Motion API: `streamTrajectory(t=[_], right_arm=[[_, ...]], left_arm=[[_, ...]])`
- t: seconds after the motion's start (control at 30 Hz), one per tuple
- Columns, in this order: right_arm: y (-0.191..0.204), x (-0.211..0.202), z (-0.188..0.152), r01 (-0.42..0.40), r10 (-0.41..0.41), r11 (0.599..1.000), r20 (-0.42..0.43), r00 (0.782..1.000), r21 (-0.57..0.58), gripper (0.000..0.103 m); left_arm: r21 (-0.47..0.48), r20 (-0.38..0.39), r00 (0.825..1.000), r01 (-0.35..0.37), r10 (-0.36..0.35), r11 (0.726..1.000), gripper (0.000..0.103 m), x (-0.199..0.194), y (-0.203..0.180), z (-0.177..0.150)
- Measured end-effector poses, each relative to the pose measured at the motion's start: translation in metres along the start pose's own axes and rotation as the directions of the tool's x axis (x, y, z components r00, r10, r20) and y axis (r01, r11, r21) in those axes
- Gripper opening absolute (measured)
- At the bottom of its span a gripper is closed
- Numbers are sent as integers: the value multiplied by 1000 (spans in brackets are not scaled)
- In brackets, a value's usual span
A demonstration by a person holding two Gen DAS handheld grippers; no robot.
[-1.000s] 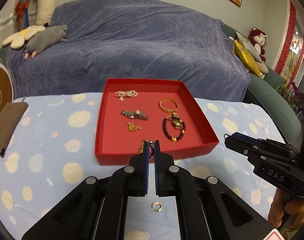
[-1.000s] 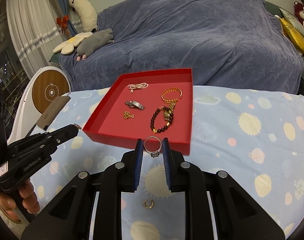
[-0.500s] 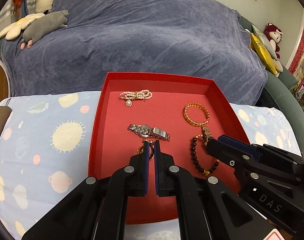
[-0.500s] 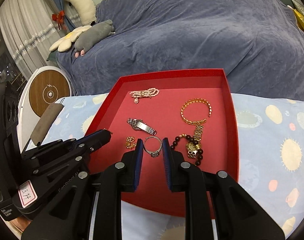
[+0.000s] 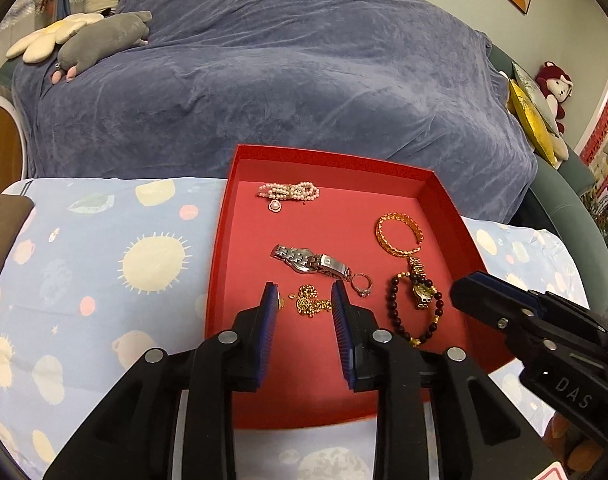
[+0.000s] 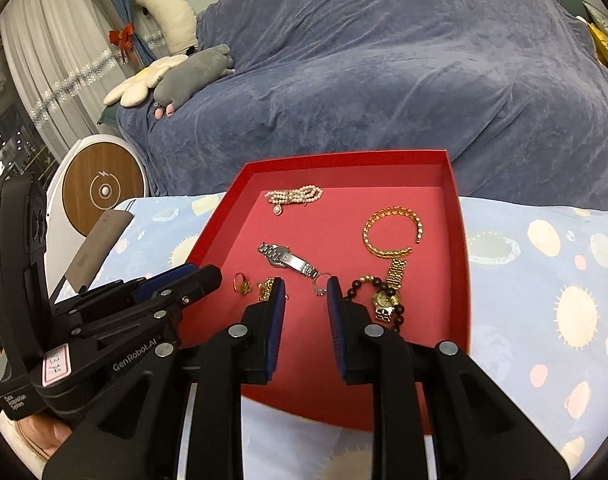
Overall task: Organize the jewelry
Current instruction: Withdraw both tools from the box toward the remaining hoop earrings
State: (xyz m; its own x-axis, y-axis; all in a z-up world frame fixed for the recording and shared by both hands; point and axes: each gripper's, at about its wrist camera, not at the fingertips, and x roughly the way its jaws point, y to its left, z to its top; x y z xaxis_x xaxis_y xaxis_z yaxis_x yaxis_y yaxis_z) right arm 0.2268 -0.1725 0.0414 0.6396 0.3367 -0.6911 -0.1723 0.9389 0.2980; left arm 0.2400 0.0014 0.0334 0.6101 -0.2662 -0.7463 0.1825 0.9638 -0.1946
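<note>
Both jaws parting with nothing pinched, the left hand-held gripper (image 5: 305, 295) and right hand-held gripper (image 6: 305, 291) hang over the red tray (image 5: 444, 196). The silver ring (image 5: 361, 283) and gold ring (image 6: 241, 283) lie inside it. Under the tray spreads a sun-print cloth (image 5: 104, 248) on the counter; a blue-draped sofa (image 5: 284, 80) stands behind.

red tray (image 5: 444, 204), gold and silver pieces, pale blue cloth

the tray is plain red inside and out; in it lie a pinkish-white pearl strand (image 5: 289, 192), a silver watch (image 5: 310, 261), a gold bangle (image 5: 400, 233) and dark maroon beads (image 5: 400, 312) with gold accents. the tablecloth (image 5: 104, 264) is light blue with cream suns and pink dots. the sofa cover (image 5: 284, 80) is slate blue.
</note>
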Motion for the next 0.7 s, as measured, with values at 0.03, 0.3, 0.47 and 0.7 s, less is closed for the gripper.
streamTrajectory(t=[0.03,0.3,0.47,0.7], right_arm=[[0,-12,-3,6,-6,1000,11,1000,-4,23],[-7,-96,-60,62,-61,998,49,997,-30,34],[-11,-110,-103,69,-69,998,10,998,-7,34],[-11,-87,-144,81,-83,996,-75,994,-24,34]], left_arm=[[-2,5,1000,-3,3,1000,27,-8,0,-2],[24,36,998,-44,43,999,43,-72,-5,-48],[5,2,999,-39,39,999,44,-84,-8,-86],[18,-39,999,-21,22,1000,44,-80,-22,-127]])
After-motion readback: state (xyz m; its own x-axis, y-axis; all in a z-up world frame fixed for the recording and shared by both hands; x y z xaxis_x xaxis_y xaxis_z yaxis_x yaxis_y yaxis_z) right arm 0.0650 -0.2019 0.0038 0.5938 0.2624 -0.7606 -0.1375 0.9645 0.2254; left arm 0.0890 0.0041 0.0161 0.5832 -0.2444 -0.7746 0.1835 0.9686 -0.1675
